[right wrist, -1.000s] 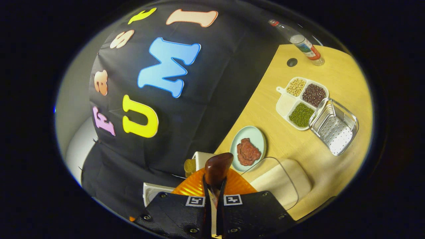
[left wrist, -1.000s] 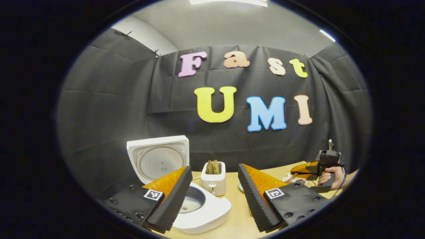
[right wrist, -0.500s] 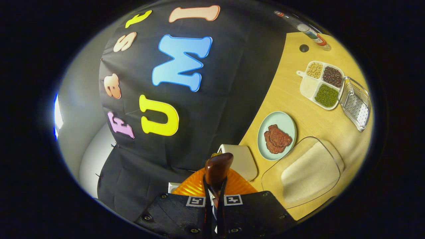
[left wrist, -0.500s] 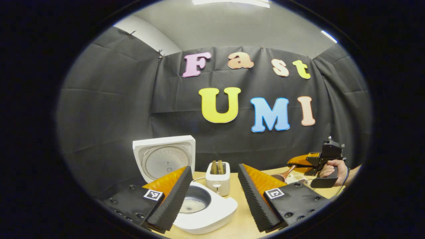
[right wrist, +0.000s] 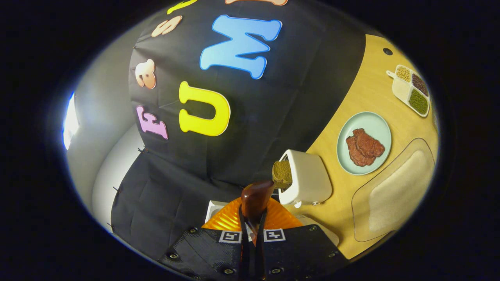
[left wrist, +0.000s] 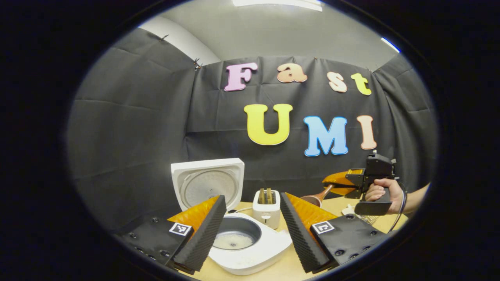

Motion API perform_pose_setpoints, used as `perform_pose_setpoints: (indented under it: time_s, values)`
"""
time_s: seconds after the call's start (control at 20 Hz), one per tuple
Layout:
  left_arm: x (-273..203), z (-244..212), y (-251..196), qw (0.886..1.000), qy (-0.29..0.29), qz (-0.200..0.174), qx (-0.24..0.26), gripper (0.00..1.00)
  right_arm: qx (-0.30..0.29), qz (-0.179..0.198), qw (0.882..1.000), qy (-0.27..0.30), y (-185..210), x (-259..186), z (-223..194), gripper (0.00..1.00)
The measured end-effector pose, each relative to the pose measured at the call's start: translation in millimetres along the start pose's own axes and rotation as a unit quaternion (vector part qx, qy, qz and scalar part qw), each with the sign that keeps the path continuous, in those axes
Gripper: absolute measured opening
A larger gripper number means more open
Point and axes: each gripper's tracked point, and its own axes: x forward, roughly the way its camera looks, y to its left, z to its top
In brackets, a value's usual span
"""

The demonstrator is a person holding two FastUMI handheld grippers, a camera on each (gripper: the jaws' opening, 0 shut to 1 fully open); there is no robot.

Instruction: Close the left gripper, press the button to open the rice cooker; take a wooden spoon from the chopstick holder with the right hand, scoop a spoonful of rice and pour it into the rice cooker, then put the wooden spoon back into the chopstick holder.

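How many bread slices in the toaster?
2, side by side in the slots on top of the toaster, behind the rice cooker in the left gripper view. The right gripper view shows one slice clearly; the other may be hidden behind it.

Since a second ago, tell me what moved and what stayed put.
The right hand-held gripper, shut on the wooden spoon, has risen and travelled toward the open rice cooker. The left hand-held gripper stays open, empty, by the rice cooker. Toaster and plate unmoved.
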Motion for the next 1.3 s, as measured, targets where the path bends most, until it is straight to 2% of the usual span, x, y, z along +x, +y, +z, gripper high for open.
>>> perform_pose_setpoints:
  time_s: [0.45, 0.8, 1.05, 1.3]
  values:
    - [1, -18, 31, 1.0, 0.005, 0.021, -0.008, 0.99, -0.037, 0.005, 0.998, 0.058, 18, 64, -51, 0.06]
    - [4, -33, 64, 0.999, 0.009, 0.047, -0.001, 0.99, -0.1, -0.01, 0.99, 0.094, 16, 108, -87, 0.06]
    - [-4, -43, 89, 0.997, 0.016, 0.072, -0.009, 0.99, -0.168, -0.028, 0.977, 0.128, 7, 137, -125, 0.06]
    - [-21, -54, 102, 0.995, 0.023, 0.099, -0.02, 0.99, -0.265, -0.042, 0.951, 0.155, -2, 164, -162, 0.06]
